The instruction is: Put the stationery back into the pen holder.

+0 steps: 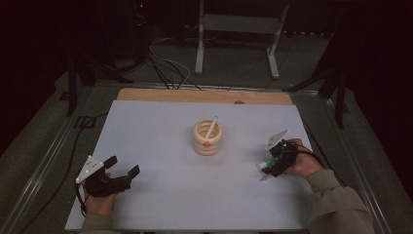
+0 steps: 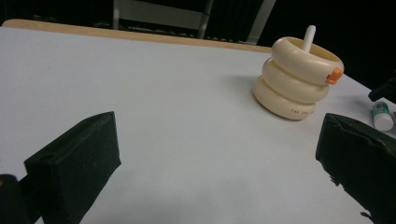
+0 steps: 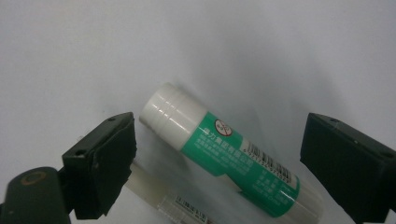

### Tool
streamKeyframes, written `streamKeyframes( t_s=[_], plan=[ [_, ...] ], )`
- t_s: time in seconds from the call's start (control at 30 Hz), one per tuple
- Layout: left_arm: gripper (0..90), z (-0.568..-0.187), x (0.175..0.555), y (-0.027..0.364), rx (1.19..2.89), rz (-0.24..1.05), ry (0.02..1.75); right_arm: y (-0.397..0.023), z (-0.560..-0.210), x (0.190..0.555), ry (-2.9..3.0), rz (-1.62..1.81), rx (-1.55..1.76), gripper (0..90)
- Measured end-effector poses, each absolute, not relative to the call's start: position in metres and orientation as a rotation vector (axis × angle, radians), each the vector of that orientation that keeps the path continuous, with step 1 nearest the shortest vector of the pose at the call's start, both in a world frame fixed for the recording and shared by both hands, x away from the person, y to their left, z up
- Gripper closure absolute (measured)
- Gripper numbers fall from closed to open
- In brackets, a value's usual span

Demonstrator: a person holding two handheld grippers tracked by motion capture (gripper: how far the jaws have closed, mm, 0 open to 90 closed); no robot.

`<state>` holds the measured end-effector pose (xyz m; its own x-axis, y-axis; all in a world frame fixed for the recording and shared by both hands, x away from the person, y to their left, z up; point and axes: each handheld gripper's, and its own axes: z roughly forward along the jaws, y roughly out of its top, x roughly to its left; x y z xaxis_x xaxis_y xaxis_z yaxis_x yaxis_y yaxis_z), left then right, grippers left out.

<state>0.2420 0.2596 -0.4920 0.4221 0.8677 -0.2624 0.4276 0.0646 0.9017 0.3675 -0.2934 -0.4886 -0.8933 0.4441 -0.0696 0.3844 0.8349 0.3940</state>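
A glue stick (image 3: 229, 161) with a green label and a white cap lies on the white board (image 1: 160, 146), also seen in the high view (image 1: 263, 165) and at the edge of the left gripper view (image 2: 382, 115). My right gripper (image 3: 219, 163) hangs over it at the board's right side (image 1: 269, 165), open; the stick lies slanted between the two black pads, which stand clear of it on both sides. A thin clear tube (image 3: 173, 201) lies beside the stick. My left gripper (image 1: 123, 165) rests open and empty near the front left corner (image 2: 219, 154).
A cream ringed pen holder (image 1: 208, 138) with an orange spot stands mid-board (image 2: 297, 79), a white pen (image 1: 211, 127) leaning in it. A wooden strip (image 1: 204, 95) runs along the board's far edge. Beyond it stand a white frame (image 1: 238, 39) and floor cables.
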Motion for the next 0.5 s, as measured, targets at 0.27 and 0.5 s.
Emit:
streamKeyframes(
  t_s=[0.27, 0.5],
  plan=[
    [0.2, -0.492, 0.242, 0.260, 1.548, 0.486, 1.185, -0.290, -0.499, 0.375, 2.887, 0.589, 0.594, 36.4],
    [0.2, -0.493, 0.243, 0.259, 1.551, 0.484, 1.188, -0.279, -0.498, 0.377, 2.918, 0.625, 0.517, 65.5]
  ],
)
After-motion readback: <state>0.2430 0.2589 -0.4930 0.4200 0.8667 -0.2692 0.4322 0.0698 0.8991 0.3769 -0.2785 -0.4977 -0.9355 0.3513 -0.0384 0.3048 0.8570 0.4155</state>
